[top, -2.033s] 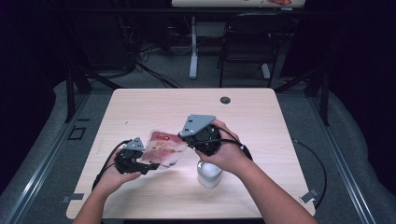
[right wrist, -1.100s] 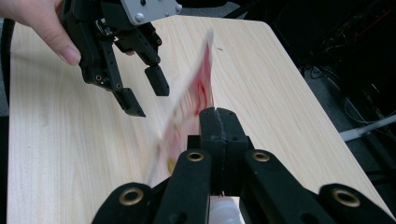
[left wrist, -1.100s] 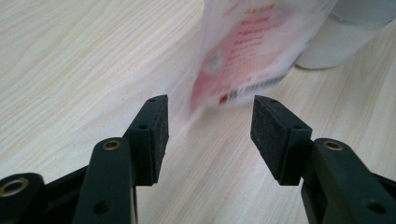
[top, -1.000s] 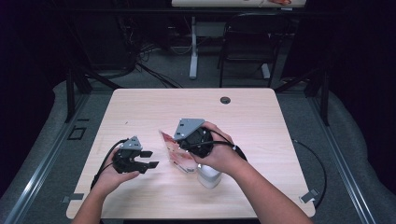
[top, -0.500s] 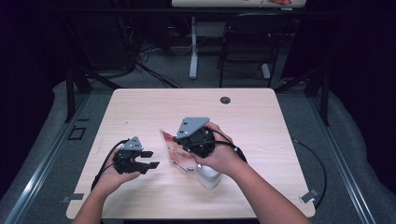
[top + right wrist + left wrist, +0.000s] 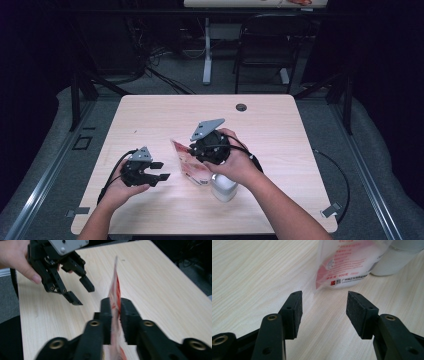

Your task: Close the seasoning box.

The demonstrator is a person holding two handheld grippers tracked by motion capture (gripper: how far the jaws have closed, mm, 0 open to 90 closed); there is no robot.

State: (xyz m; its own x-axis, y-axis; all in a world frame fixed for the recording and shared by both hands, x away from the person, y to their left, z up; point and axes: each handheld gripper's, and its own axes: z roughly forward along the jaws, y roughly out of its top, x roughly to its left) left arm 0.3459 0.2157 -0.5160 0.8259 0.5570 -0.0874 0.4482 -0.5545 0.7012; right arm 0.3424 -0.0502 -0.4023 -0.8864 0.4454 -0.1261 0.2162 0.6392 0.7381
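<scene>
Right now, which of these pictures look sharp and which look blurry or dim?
High view: the room is dark, the lit table soft and grainy. Left gripper view: sharp black pads, and readable print on the pouch. Right gripper view: the pouch edge and near jaws smear with blur; the left gripper beyond is slightly soft.

The high view looks forward and down from above the person's side onto the whole table [image 6: 150, 115], with floor and a chair beyond. The left gripper view sits low and close over the wood, facing the pouch [image 6: 347, 262] and white bottle [image 6: 397, 260]. The right gripper view looks along its jaws across the table, so all 3 views share the pouch [image 6: 187, 165] [image 6: 115, 290].
</scene>
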